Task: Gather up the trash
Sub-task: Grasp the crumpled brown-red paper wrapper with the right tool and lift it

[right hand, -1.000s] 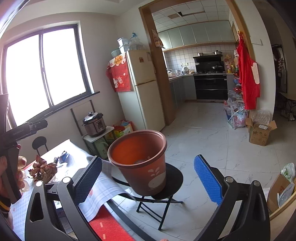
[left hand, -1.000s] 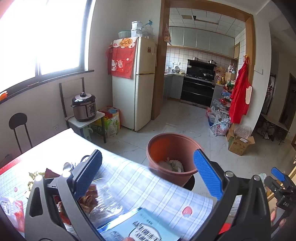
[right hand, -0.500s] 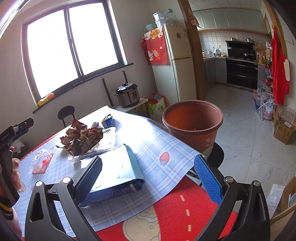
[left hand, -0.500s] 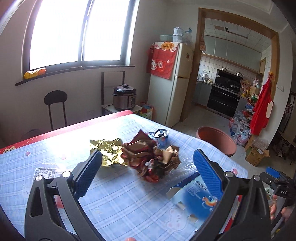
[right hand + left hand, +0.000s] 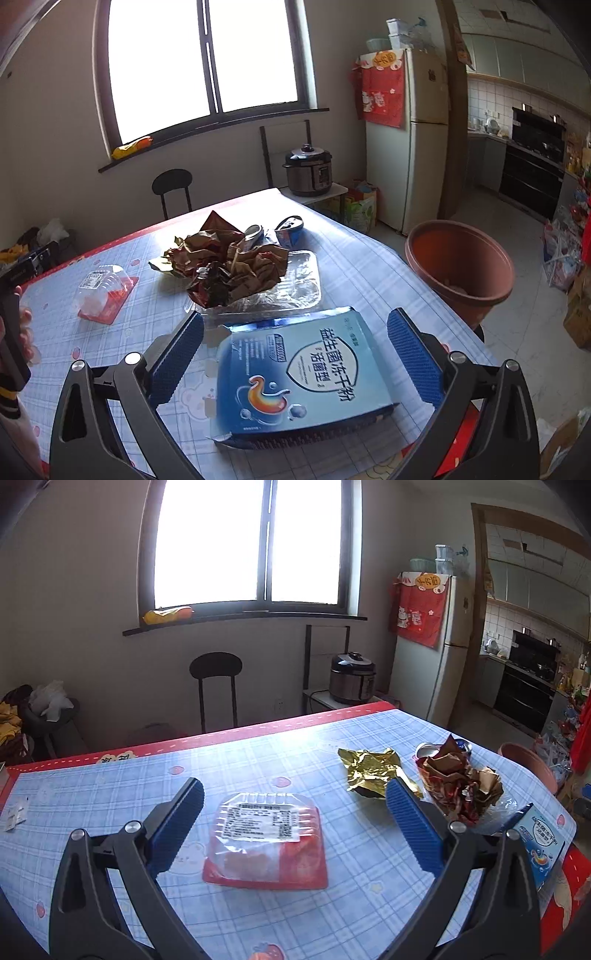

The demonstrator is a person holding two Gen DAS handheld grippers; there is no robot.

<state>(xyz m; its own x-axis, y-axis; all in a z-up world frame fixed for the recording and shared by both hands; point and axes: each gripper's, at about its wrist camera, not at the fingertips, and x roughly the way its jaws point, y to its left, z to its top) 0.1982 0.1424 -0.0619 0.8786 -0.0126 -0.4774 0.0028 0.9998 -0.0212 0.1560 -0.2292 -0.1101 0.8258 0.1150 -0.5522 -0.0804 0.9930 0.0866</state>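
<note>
— Our left gripper [image 5: 295,819] is wide open over the clear food box [image 5: 266,840]. Our right gripper [image 5: 295,347] is wide open over the blue carton [image 5: 303,373].

— A second ago we both looked at the brown pot [image 5: 461,266]. Now we've swung back, so we're picking next.

— The wrapper pile [image 5: 229,269] sits between. The carton lies near the table [image 5: 354,251] edge, pot just beside. Lots of room.

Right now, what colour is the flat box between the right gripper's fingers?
Blue box, white text; right wrist view.
</note>
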